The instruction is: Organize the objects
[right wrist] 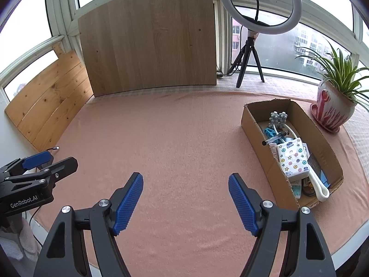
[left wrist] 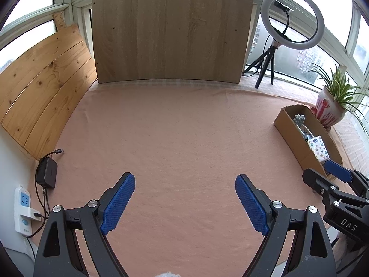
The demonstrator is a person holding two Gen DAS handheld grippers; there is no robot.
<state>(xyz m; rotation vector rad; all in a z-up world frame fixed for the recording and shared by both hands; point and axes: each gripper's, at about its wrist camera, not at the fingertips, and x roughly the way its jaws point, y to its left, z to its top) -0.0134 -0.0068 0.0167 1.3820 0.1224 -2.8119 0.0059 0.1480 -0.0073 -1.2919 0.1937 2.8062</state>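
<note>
The worktop (right wrist: 184, 138) carries a cardboard box (right wrist: 256, 124) at 3 o'clock, holding a tissue pack (right wrist: 293, 159), pen (right wrist: 275, 138) and white cable (right wrist: 319, 184). Left claw (left wrist: 184, 203) and right claw (right wrist: 185, 204): spread, empty. Only the left view shows the power strip (left wrist: 23, 210).

The setting is an enclosed home balcony fitted as a recording corner: wraparound windows (right wrist: 327, 34) facing apartment blocks, a potted plant (right wrist: 334, 97), a ring light (right wrist: 260, 4) on a tripod, and a cloth-covered table (right wrist: 180, 133).

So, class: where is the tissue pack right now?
In the right wrist view, the tissue pack lies inside the cardboard box at the right of the pink cloth, just in front of the potted plant.
</note>
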